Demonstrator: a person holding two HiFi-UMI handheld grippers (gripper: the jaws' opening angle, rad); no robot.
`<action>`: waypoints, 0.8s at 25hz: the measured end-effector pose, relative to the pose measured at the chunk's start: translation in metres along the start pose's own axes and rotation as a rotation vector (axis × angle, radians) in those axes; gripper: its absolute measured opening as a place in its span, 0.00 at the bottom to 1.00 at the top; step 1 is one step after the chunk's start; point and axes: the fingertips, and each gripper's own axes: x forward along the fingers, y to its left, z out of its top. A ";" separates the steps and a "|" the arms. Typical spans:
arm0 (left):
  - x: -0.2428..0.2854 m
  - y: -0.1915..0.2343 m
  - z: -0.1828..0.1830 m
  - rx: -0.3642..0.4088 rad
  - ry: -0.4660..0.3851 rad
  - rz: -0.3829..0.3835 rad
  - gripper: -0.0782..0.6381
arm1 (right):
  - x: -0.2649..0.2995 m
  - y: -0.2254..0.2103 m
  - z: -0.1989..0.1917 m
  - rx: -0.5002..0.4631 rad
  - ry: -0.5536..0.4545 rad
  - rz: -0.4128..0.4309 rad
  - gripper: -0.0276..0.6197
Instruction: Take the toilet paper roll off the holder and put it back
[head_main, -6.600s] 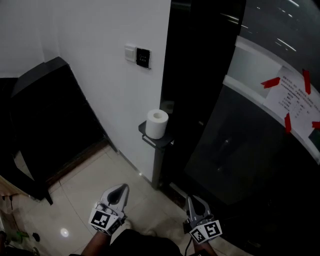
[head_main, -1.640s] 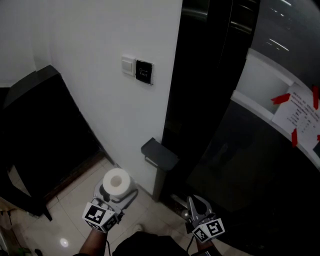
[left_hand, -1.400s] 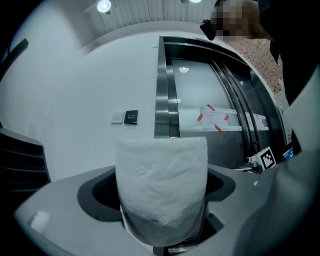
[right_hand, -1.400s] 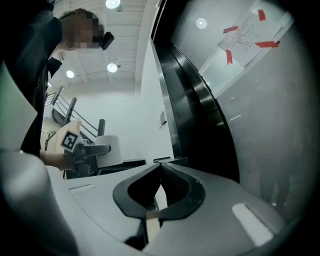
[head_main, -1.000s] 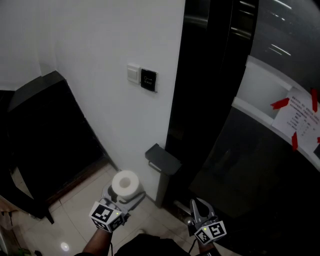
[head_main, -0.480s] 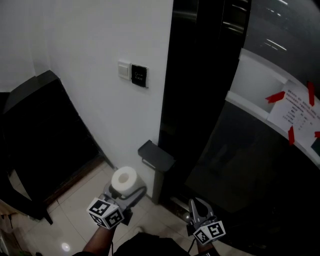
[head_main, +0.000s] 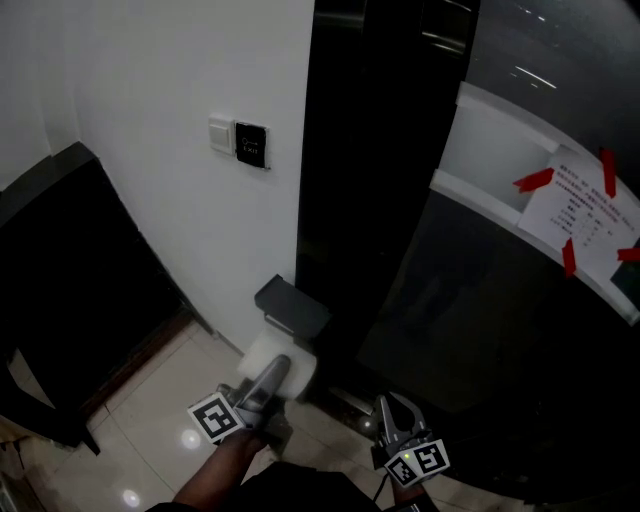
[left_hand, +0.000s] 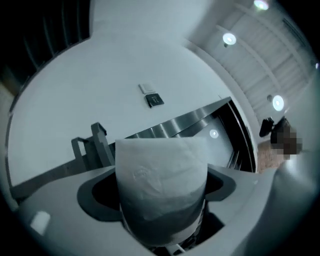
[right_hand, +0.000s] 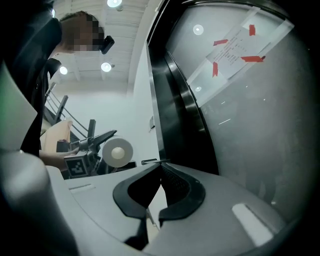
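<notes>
The white toilet paper roll lies on its side, and my left gripper is shut on it, just below and in front of the dark wall-mounted holder. In the left gripper view the roll fills the space between the jaws, with the holder beyond it at the left. The holder's top is bare. My right gripper hangs low at the right, jaws shut on nothing. The right gripper view shows the roll's hollow end to the left of the meeting jaw tips.
Above the holder, a white switch and a dark switch plate sit on the white wall. Black glossy panels with a taped paper notice fill the right. A dark cabinet stands at the left on the pale tiled floor.
My left gripper has rolled over, turning the roll from core-up onto its side, and has moved closer to the holder. The right gripper has hardly shifted.
</notes>
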 end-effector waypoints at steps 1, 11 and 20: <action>0.000 0.004 -0.003 -0.085 -0.016 -0.004 0.76 | -0.002 -0.002 0.001 0.000 -0.002 -0.007 0.06; 0.005 0.039 -0.033 -0.508 -0.113 0.002 0.76 | -0.021 -0.021 0.004 -0.002 -0.009 -0.077 0.06; 0.034 0.051 -0.091 -0.547 0.035 0.036 0.76 | -0.050 -0.037 0.008 -0.007 -0.009 -0.173 0.06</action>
